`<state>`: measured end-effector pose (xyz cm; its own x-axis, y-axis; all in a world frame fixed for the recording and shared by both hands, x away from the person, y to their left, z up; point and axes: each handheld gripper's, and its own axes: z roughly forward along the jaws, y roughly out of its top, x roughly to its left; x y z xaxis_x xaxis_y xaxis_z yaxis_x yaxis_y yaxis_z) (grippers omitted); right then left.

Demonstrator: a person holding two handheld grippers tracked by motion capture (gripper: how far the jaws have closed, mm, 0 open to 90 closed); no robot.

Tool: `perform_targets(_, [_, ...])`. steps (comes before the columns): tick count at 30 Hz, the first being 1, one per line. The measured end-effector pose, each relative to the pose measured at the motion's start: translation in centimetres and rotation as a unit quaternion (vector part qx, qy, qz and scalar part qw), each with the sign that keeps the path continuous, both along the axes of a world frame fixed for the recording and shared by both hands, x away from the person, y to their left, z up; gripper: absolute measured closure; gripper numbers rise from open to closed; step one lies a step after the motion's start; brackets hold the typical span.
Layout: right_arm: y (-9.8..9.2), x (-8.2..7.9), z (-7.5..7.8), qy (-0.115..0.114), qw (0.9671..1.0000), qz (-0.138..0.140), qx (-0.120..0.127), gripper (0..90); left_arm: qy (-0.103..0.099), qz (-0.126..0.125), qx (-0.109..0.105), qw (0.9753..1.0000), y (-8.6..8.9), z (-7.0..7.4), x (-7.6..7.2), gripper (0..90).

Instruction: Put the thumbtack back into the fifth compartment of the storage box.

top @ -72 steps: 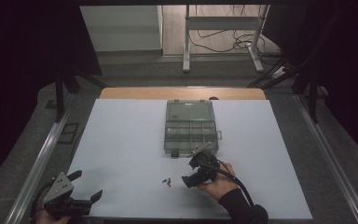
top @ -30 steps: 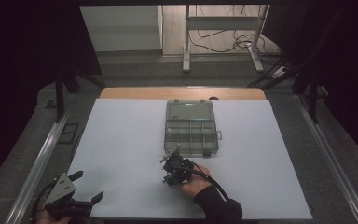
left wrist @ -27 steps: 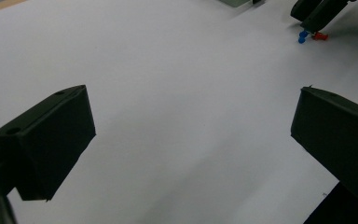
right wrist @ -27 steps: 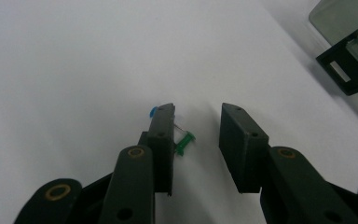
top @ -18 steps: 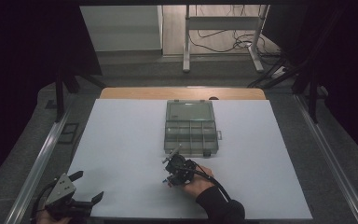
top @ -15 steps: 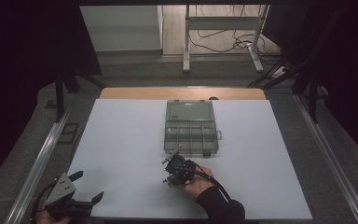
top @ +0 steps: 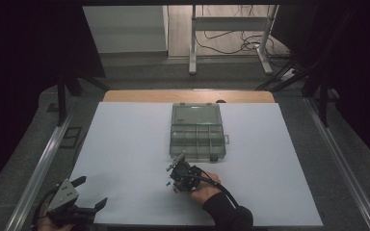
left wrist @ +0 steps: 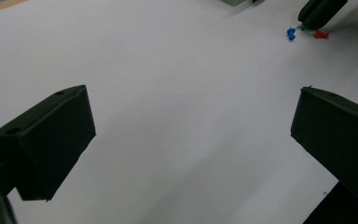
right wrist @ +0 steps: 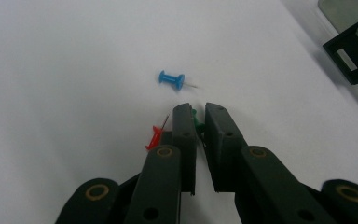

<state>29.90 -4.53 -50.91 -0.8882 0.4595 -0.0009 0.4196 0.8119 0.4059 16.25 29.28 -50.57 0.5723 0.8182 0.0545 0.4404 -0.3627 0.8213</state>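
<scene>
Right gripper [right wrist: 196, 112] pinches a small green plastic push pin [right wrist: 196, 122] on the white table top [top: 125, 144].

In the right gripper view the black jaws stand almost together with the green push pin caught between their tips, low against the table surface. A small red plastic push pin [right wrist: 155, 136] lies just beside the left jaw, touching or nearly touching it (I cannot tell which), and a small blue plastic push pin [right wrist: 172, 80] lies on its side a little ahead of the jaw tips, clear of them. In the high view this gripper [top: 179, 174] sits near the front edge of the clear grey plastic compartment box [top: 196, 131], whose lid is open. The left gripper [top: 84, 195] rests at the table's near left corner, jaws spread wide and holding nothing, well apart from the pins.
</scene>
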Motion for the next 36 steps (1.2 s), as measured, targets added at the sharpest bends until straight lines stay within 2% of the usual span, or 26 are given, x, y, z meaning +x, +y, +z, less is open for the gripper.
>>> perform_targets(18, [-1.6, 1.0, 1.2, -0.015, 0.9988, -0.023, 0.040, 82.2, 0.004, 0.001, 0.002, 1.0000, 0.0, 0.0, 0.1, 0.2])
perform_targets(26, [-2.4, 2.0, 2.0, -0.031, 0.9966, -0.035, 0.067, 82.1, 0.004, 0.001, 0.003, 1.0000, 0.0, 0.0, 0.1, 0.2])
perform_targets(36, [-2.6, 3.6, 3.2, -0.055, 0.9933, -0.051, 0.088, 81.9, 0.004, 0.002, 0.003, 1.0000, 0.0, 0.0, 0.1, 0.2])
